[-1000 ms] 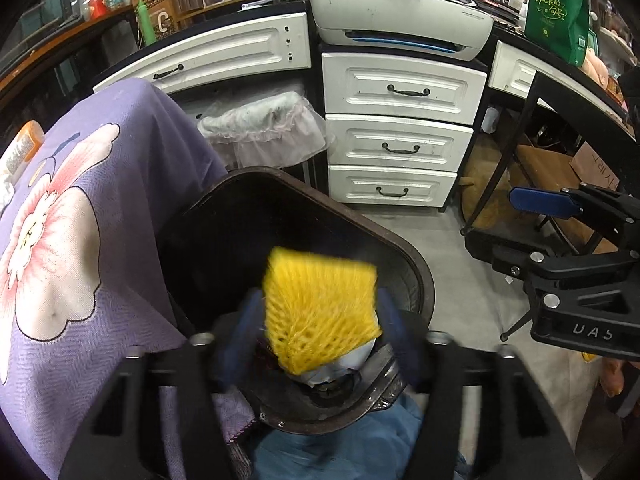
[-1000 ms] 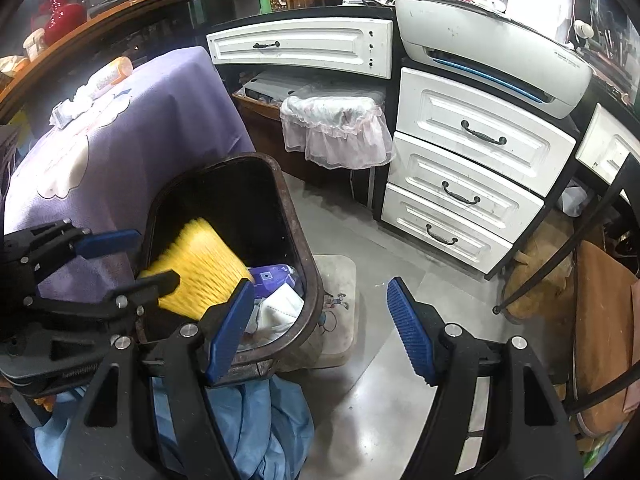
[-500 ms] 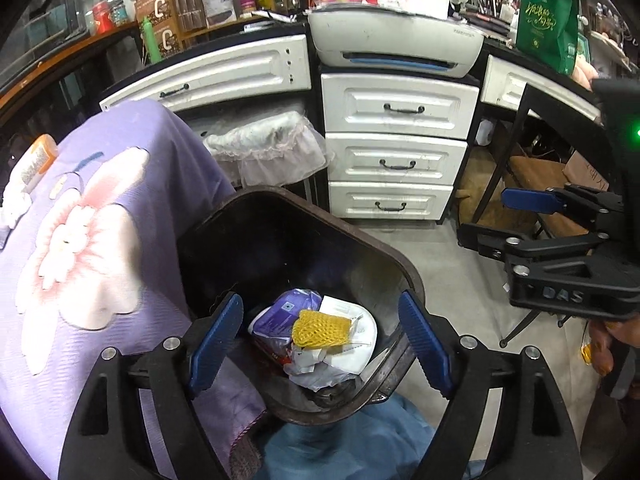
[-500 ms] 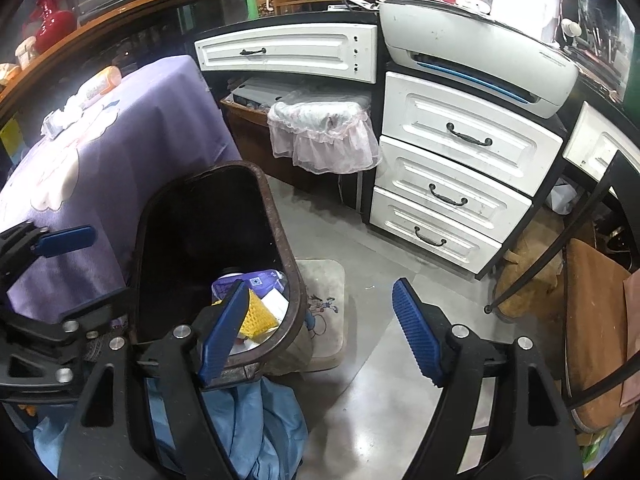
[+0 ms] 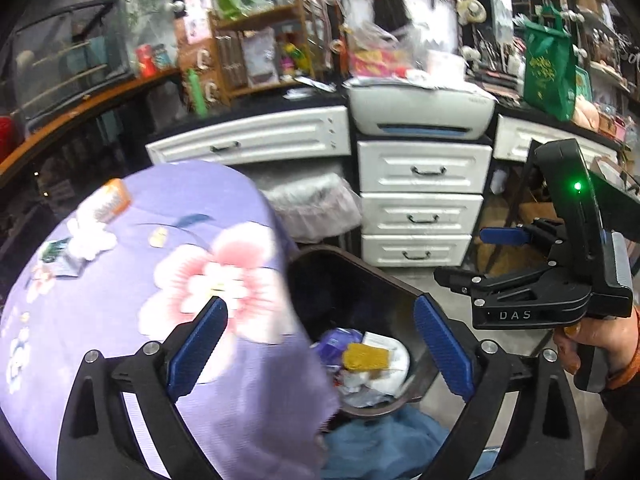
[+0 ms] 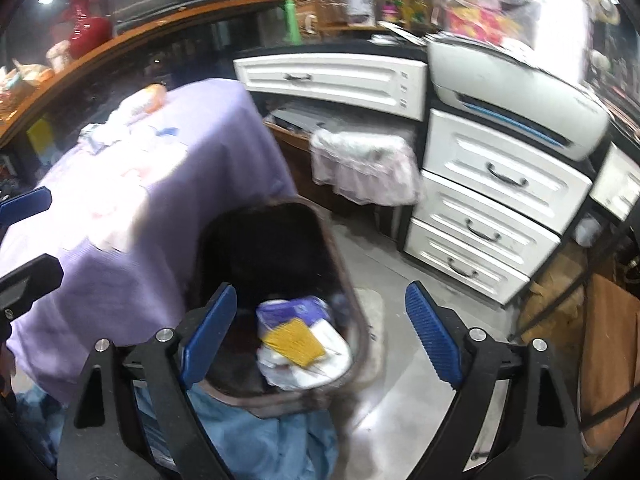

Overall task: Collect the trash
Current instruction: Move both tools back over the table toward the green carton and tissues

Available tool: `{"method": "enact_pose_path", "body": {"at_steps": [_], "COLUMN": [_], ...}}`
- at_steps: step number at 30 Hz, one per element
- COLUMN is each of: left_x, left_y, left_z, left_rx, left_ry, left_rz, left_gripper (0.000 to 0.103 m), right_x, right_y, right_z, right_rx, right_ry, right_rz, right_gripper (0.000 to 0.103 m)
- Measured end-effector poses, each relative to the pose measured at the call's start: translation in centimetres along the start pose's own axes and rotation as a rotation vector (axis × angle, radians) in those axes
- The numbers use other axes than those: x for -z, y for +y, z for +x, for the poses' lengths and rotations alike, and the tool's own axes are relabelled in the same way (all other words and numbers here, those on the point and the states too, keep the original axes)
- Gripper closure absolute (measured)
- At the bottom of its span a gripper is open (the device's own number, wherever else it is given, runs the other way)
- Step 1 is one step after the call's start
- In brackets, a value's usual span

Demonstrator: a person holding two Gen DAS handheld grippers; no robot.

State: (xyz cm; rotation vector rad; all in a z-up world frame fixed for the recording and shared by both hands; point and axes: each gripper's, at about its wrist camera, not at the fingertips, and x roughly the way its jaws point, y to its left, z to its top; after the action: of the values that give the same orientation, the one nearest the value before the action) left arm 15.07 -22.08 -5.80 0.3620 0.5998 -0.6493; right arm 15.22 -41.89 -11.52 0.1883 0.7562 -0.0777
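Observation:
A dark trash bin (image 5: 400,300) (image 6: 340,256) stands on the floor beside a table with a purple flowered cloth (image 5: 160,272) (image 6: 140,200). In the bin lies a yellow foam net (image 5: 366,357) (image 6: 294,340) on white paper and a purple wrapper (image 6: 296,308). My left gripper (image 5: 320,344) is open and empty above the table edge and bin. My right gripper (image 6: 320,332) is open and empty above the bin; it also shows in the left wrist view (image 5: 532,292). Scraps of trash (image 5: 90,236) and an orange-capped tube (image 5: 110,202) lie on the far side of the table.
White drawers (image 5: 420,200) (image 6: 492,208) with a printer (image 5: 420,114) on top stand behind the bin. A lace-covered stool (image 6: 364,168) sits under the counter. A blue cloth (image 6: 260,436) lies on the floor by the bin. A chair (image 6: 608,328) is at right.
My left gripper opened and dropped the yellow foam net into the bin, then rose and swung left over the table. My right gripper rose slightly.

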Motion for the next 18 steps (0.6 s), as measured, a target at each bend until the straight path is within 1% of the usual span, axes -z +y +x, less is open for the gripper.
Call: {"method": "enact_pose_path", "body": {"at_steps": [8,12,14,18], "left_x": [0.6,1.4,1.7,2.7], "left_y": [5.9,9.1,10.6,13.8], "left_z": [-2.5,-3.6,-3.8,-4.5], "left_rx": [-0.106,-0.166,-0.194,-0.229], "left_ry": [-0.019,-0.006,0.008,0.03], "left_rz": [-0.069,-0.094,-0.107,-0.136], "left_gripper": [0.007,0.007,0.007,0.007], "right_x": [-3.6,-4.7,-5.4,-6.6], "right_y": [6.4,9.9,11.8,15.6], "right_z": [-0.6,-0.6,-0.4,0.1], "right_rx": [-0.118,-0.173,-0.22,-0.295], "right_ry": [-0.04,-0.042,-0.035,-0.022], "right_rz": [-0.106,-0.17,-0.206,-0.273], "right_gripper": [0.017,0.016,0.016,0.016]}}
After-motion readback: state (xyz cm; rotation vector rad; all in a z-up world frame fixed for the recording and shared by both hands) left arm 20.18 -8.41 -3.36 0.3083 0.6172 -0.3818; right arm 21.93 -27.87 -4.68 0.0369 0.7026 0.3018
